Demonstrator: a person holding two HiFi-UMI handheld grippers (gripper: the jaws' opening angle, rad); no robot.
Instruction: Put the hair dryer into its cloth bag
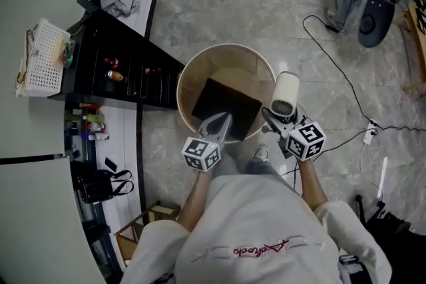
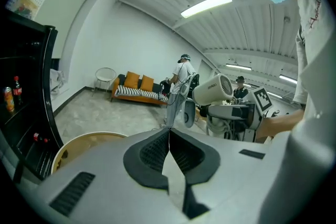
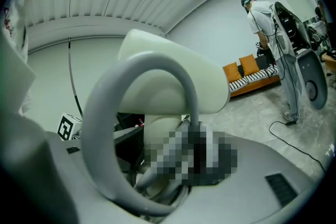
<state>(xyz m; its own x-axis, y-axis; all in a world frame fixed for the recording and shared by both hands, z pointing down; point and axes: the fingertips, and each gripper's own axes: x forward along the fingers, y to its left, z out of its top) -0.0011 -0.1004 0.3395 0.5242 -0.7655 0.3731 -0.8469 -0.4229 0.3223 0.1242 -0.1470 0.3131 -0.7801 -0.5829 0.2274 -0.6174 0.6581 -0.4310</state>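
Observation:
The black cloth bag (image 1: 225,107) lies flat on a round wooden table (image 1: 200,66). My left gripper (image 1: 221,122) hovers over the bag's near edge, its jaws shut with nothing between them. The white hair dryer (image 1: 286,95) is upright at the table's right rim, with my right gripper (image 1: 275,120) shut on its handle. In the left gripper view the shut jaws point level, and the hair dryer (image 2: 212,89) shows to the right of them. The right gripper view is filled by the dryer's cream body (image 3: 173,78) and a grey loop of cord (image 3: 100,128).
A black cabinet (image 1: 120,73) with bottles stands left of the table. Cables (image 1: 346,86) trail over the stone floor at the right. A person and an orange sofa (image 2: 139,89) are far across the room. My feet are just under the table's near rim.

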